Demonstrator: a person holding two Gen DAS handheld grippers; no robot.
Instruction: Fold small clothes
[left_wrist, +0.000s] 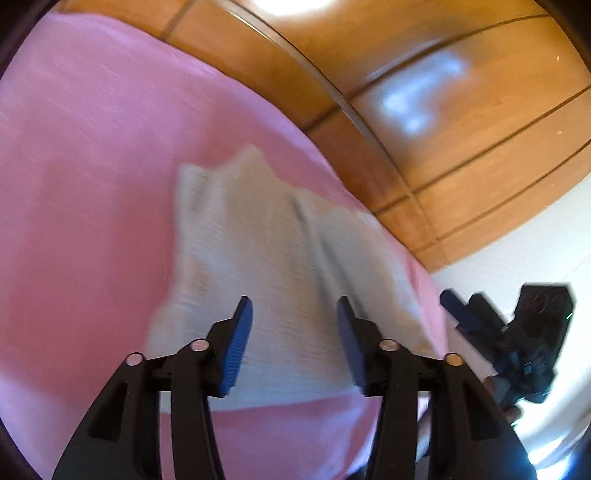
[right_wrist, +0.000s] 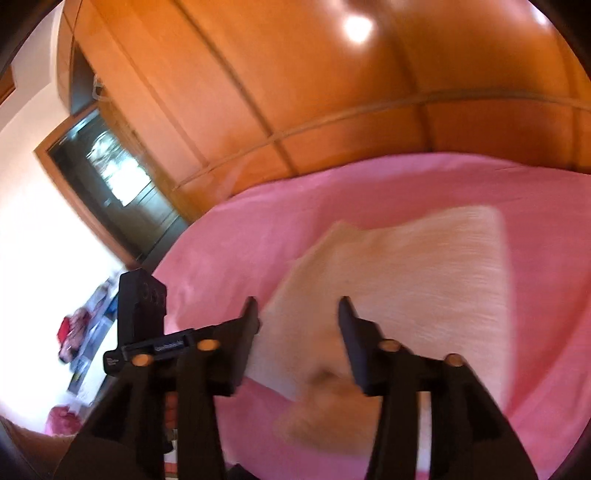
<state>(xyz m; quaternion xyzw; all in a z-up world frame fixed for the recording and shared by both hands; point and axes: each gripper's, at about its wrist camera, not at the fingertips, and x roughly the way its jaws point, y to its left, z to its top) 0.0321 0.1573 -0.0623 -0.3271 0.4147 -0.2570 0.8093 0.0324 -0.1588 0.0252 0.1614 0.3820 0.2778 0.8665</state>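
Both claws stand wide apart at the fingers and hold nothing. Left claw (left_wrist: 294, 314) hangs over the near part of a pale cloth (left_wrist: 273, 258), its blue ribbed pads (left_wrist: 236, 350) pointing down toward it; right claw (right_wrist: 298, 314) hangs over the same cloth (right_wrist: 413, 280) from the other side, near its near left corner. From the left view the right claw (left_wrist: 458, 310) shows off the bed's right edge, apart from the fabric.

That cloth, the small garment to fold, lies on a pink bedsheet (left_wrist: 92, 184), near the bed's edge. It looks soft and finely ribbed or woven, cream to off-white, roughly four-sided, with a raised crease running along its middle and uneven far corners. Blur hides finer detail, so I cannot tell what kind of garment it is or whether it is already doubled over.

Open fingers above the fabric suggest a pinch at edges or corners is being set up. Behind the bed stands a glossy wooden wardrobe (right_wrist: 332, 92) with smooth panels.
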